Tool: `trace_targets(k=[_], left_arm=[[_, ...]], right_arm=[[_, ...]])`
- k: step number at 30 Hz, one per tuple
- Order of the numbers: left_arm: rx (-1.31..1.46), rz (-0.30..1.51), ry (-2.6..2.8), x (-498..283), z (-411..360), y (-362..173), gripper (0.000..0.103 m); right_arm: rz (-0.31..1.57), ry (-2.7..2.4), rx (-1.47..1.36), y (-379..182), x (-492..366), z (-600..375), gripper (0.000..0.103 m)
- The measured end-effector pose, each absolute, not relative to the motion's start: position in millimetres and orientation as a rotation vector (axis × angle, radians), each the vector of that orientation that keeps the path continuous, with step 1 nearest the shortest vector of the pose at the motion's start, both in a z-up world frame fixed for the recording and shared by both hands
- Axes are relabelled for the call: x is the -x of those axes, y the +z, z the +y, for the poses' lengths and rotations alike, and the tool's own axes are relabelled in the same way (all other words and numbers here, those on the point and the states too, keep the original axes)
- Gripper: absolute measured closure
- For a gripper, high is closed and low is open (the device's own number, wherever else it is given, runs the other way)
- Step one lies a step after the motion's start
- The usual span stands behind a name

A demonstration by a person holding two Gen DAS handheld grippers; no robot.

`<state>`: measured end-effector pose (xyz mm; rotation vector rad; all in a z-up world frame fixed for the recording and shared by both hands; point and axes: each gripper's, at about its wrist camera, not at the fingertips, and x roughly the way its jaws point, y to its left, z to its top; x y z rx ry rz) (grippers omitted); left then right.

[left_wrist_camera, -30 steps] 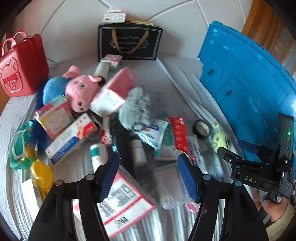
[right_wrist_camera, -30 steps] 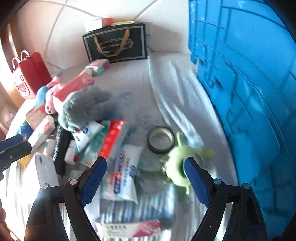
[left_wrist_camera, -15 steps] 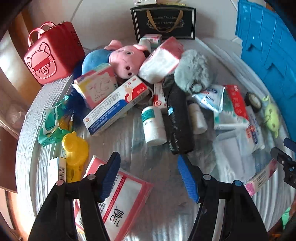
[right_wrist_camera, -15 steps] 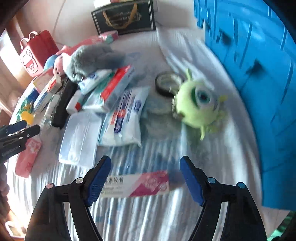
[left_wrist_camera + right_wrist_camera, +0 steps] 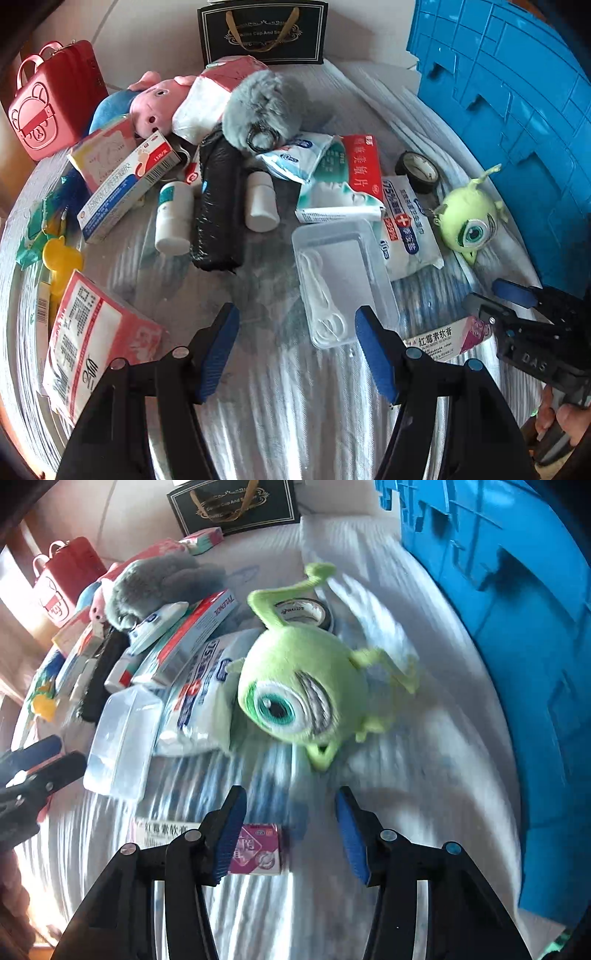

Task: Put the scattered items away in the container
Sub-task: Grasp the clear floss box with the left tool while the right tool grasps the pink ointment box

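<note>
Both grippers hold nothing: left gripper (image 5: 297,345) gapes idle, right gripper (image 5: 290,830) is closing just beside the ointment box (image 5: 255,849), so straddle its short end squarely before clamping.

my left gripper (image 5: 295,347) points steeply down, jaws wide, nothing between them. my right gripper (image 5: 290,830) at lower centre is closing, no pad touching anything.
</note>
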<state>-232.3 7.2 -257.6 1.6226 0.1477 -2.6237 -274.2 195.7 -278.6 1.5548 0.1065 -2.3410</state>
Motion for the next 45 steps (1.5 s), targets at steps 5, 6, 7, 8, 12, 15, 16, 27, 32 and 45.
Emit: trace_targets(k=[5,6,7,8,12,15,16,27,32,45], left_arm=[[-1.616,0.314,-2.712,246.6,18.6,-253.6,0.038],[-1.614,0.301,-2.726,254.2,23.9,-254.3,0.038],[-1.633,0.238,-2.688,262.9,29.0,-259.1,0.039],[-1.630,0.139,-2.629,269.1,33.1,-263.8,0.038],[-1.688,0.107,-2.519,265.8,13.3,-276.8,0.047],[-1.717,0.128,-2.467,251.8,-4.0,-288.2,0.046],[-1.707,0.166,-2.486,248.5,-7.5,-287.5,0.047],[-1.646,0.217,-2.473,219.4,-15.1,-276.6,0.069],[-1.645,0.229,-2.434,178.2,-31.7,-274.5,0.069],[-1.622,0.208,-2.430,211.6,-19.7,-284.7,0.028]], right_arm=[[0.150,-2.423,-1.527,-268.9,250.3,210.1,0.043],[0.152,-2.430,-1.531,-268.5,250.0,212.3,0.043],[0.147,-2.437,-1.530,-267.7,251.9,214.9,0.043],[0.141,-2.441,-1.515,-266.9,253.5,220.5,0.043],[0.190,-2.387,-1.474,-262.3,257.5,210.9,0.043],[0.204,-2.299,-1.445,-262.0,250.8,195.6,0.038],[0.203,-2.269,-1.441,-263.8,248.0,191.0,0.024],[0.432,-2.168,-1.423,-290.2,240.1,153.3,0.042],[0.204,-2.075,-1.474,-291.0,250.9,141.7,0.064],[0.324,-2.081,-1.366,-278.4,252.2,121.1,0.031]])
